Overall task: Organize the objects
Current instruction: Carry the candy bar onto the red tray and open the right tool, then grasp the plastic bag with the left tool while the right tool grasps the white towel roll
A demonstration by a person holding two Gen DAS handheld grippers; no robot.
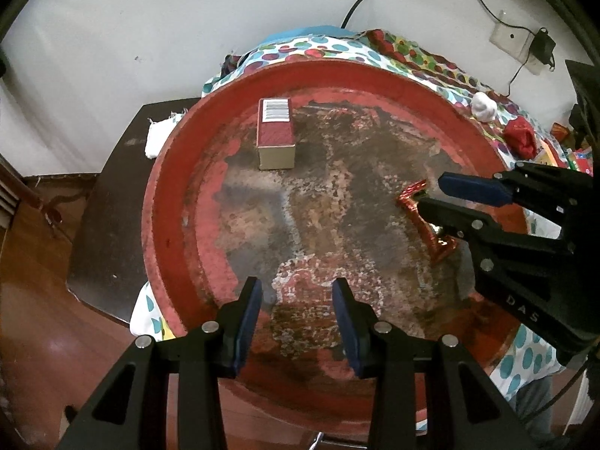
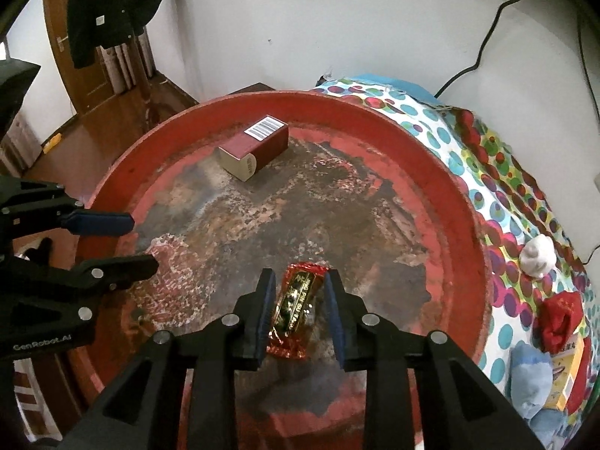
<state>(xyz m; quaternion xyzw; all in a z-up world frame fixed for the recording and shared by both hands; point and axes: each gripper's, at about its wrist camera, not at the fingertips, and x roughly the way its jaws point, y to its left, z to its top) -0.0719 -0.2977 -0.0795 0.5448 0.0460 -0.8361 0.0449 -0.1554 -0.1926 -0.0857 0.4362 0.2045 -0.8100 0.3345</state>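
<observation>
My right tongs cover the middle of the red snack wrapper in the left view. Wrapper print is too small to read. The blue plush and yellow box run off frame.

Left wrist view: taken from above the near rim of the round red tray, directed steeply downward and toward the wall. Right wrist view: taken from the tray's right side, closer to its floor, similarly tilted. The tray and the maroon box are shared by both views.
</observation>
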